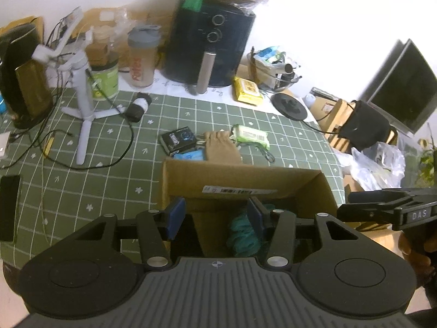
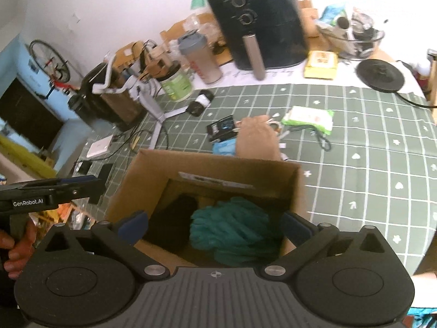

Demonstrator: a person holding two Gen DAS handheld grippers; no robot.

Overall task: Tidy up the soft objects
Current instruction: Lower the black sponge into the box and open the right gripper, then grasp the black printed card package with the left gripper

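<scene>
Both grippers, left (image 1: 215, 216) and right (image 2: 214, 225), hang spread wide over a cardboard box (image 2: 153, 169) holding fuzzy teal yarn (image 2: 232, 229).

Two handheld black grippers, blue-padded fingers.
The left gripper (image 1: 215, 214) and right gripper (image 2: 214, 225) show ribbed grey bodies, silver screws, round black discs; bare-skinned hands.

Right gripper (image 2: 214, 228) hovers w/ fingers spread wide over the open brown cardboard box (image 2: 153, 169); fluffy teal fabric bundle (image 2: 232, 227) sits inside, next to sth black.
</scene>
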